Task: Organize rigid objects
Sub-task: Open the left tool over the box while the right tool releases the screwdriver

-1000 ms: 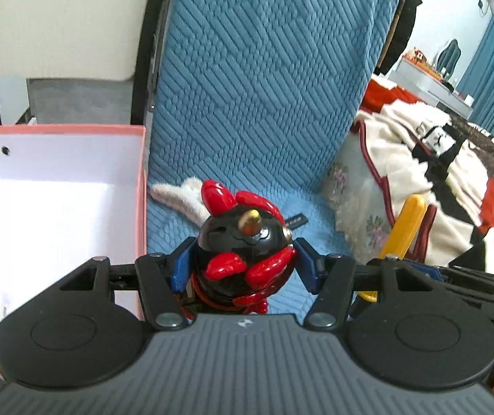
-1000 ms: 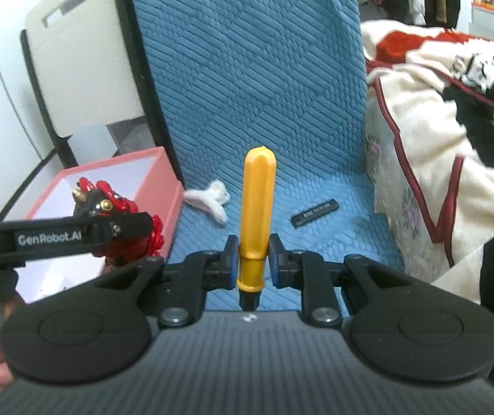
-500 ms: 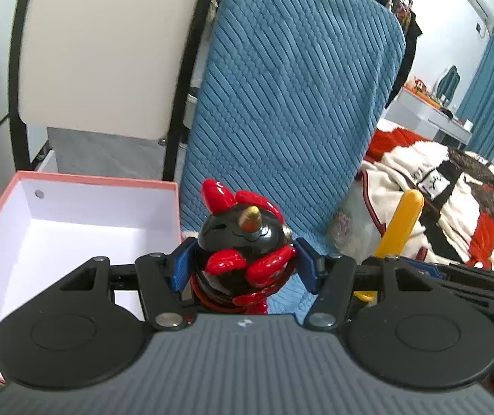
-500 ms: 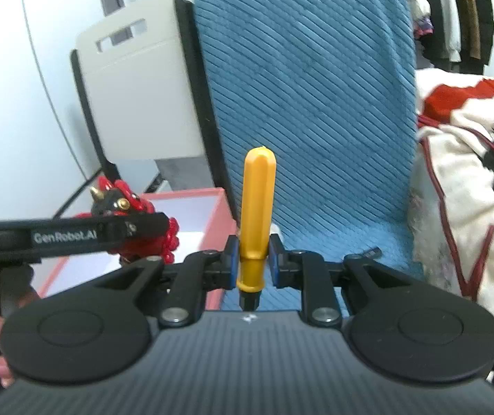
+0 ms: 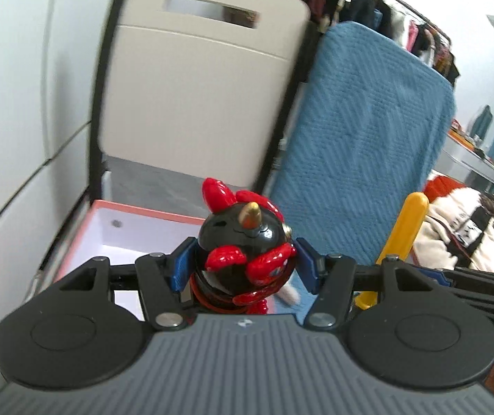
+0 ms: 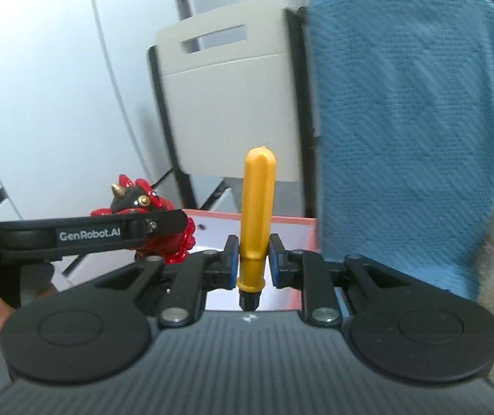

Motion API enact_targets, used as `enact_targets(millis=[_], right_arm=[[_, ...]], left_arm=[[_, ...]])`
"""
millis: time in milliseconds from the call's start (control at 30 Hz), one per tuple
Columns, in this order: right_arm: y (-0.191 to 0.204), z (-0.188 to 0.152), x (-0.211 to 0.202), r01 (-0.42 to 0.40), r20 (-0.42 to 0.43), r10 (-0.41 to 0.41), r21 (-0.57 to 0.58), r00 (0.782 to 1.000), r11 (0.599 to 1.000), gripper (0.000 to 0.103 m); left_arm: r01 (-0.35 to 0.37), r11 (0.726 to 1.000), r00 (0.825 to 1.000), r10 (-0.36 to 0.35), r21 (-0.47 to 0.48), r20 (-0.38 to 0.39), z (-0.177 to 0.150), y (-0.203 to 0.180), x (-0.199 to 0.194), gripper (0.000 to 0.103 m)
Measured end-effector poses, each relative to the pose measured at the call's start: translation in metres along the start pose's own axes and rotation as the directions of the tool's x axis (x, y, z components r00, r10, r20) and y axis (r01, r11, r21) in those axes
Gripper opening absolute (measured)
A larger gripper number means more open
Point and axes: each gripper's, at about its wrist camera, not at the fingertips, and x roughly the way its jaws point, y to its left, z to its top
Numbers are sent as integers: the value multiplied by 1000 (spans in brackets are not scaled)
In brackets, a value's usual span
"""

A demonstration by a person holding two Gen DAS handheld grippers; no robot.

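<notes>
The left gripper point(image 5: 243, 266) is clamping a black-and-red horned toy figure point(image 5: 243, 242) between its blue pads, holding it upright. The right gripper point(image 6: 253, 261) is pinching a yellow screwdriver handle point(image 6: 259, 214) near its collar, long axis vertical, rounded end up. The pink-rimmed white box point(image 5: 136, 212) is sitting just beyond and below both loads, to the far left of the blue quilted chair point(image 5: 368, 138); the left gripper is looking nearer to it, so the toy probably goes in first. The right view is showing the box edge point(image 6: 292, 223) directly behind the screwdriver, plus the toy's side profile; the left view alone is showing the box's open interior, though blurred, and a white scrap point(image 5: 290, 292) on the seat.
</notes>
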Motion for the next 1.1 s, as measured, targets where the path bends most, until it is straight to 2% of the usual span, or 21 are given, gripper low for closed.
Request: enact_targets(millis=[133, 300, 467, 700, 900, 1000, 1100], right_arm=[[18, -6, 33, -28, -64, 28, 6, 998, 1000, 21], [26, -26, 80, -24, -164, 27, 22, 986, 999, 21], [28, -50, 129, 0, -272, 8, 31, 962, 1000, 21], [31, -77, 168, 26, -379, -6, 48, 925, 998, 21], [32, -84, 178, 27, -410, -2, 56, 912, 998, 22], [34, -80, 173, 24, -392, -9, 33, 920, 999, 22], [37, -72, 164, 11, -366, -3, 19, 931, 1000, 22]], left_arm=[[-35, 999, 999, 34, -32, -25, -5, 35, 7, 65], [-71, 995, 993, 65, -63, -96, -23, 79, 31, 65], [-92, 991, 981, 74, -93, -179, -47, 112, 63, 66], [-128, 983, 958, 89, -129, -274, -75, 141, 98, 66], [-141, 977, 948, 88, -157, -305, -84, 152, 107, 65], [-150, 977, 944, 95, -154, -315, -81, 151, 107, 68], [-163, 978, 948, 117, -134, -298, -75, 145, 101, 73]])
